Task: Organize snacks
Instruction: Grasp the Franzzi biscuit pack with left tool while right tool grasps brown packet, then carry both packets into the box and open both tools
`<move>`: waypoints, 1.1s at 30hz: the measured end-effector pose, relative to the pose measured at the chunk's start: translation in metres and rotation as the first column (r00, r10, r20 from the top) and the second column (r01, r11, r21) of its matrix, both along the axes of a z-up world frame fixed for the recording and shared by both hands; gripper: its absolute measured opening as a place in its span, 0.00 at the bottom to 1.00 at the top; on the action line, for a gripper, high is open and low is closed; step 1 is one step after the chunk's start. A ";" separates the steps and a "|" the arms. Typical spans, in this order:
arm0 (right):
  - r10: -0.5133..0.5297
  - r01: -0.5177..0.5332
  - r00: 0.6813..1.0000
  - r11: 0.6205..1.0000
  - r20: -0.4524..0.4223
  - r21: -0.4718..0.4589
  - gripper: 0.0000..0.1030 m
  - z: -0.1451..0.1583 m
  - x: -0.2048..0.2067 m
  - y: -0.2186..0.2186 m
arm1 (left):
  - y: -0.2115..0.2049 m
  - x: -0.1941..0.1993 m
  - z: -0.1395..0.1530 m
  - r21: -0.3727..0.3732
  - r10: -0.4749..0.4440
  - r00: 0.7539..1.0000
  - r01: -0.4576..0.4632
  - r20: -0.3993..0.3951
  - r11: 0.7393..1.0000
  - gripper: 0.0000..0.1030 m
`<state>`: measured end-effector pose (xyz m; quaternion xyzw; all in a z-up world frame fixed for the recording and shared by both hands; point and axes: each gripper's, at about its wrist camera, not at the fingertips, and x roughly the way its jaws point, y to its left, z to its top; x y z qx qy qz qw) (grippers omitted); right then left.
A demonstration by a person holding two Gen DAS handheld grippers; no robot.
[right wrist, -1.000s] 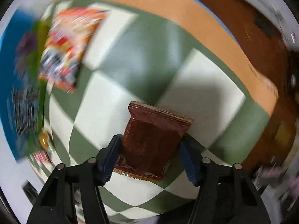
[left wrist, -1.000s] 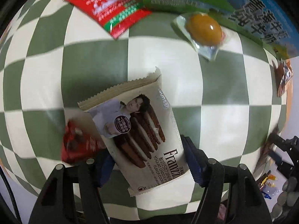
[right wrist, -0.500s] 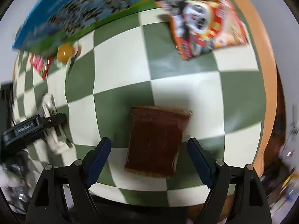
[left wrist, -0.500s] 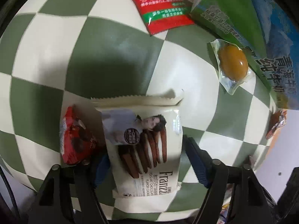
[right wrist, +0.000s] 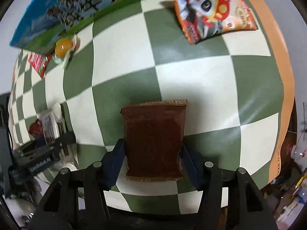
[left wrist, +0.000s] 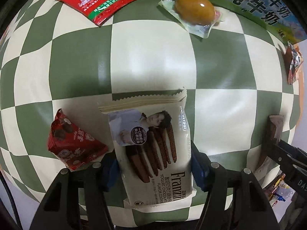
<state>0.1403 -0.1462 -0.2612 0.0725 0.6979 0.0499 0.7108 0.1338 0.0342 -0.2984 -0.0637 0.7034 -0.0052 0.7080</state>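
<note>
The left gripper (left wrist: pixel 154 166) has just closed its jaws onto the white cookie packet (left wrist: pixel 153 147) lying on the checkered counter (left wrist: pixel 151 61); the right gripper (right wrist: pixel 152 163) has likewise closed, clamping the brown snack packet (right wrist: pixel 153 140).

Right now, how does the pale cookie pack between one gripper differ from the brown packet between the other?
The cookie pack is cream with a photo, pictured cookies and printed words; the brown packet is plain dark brown with no print I can read. The cookie pack has a red snack bag close beside it; the brown packet lies alone on its squares. Both lie flat on the green-and-white checked cloth, each with blue gripper pads against its two long sides.
</note>
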 end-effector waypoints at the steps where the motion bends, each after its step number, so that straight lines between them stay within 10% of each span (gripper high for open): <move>1: -0.003 0.003 1.000 1.000 -0.001 0.000 0.59 0.000 -0.002 0.006 | -0.005 0.000 0.005 0.003 -0.001 1.000 0.001 -0.002 1.000 0.60; 19: 0.031 -0.033 0.999 0.998 0.041 0.048 0.58 -0.003 0.007 -0.031 | -0.036 0.005 0.051 -0.039 -0.023 0.998 0.025 0.050 0.999 0.56; 33: 0.052 -0.127 0.947 0.967 0.316 0.220 0.58 0.178 0.085 -0.057 | -0.051 0.114 0.226 -0.101 -0.081 0.929 0.125 0.362 0.987 0.56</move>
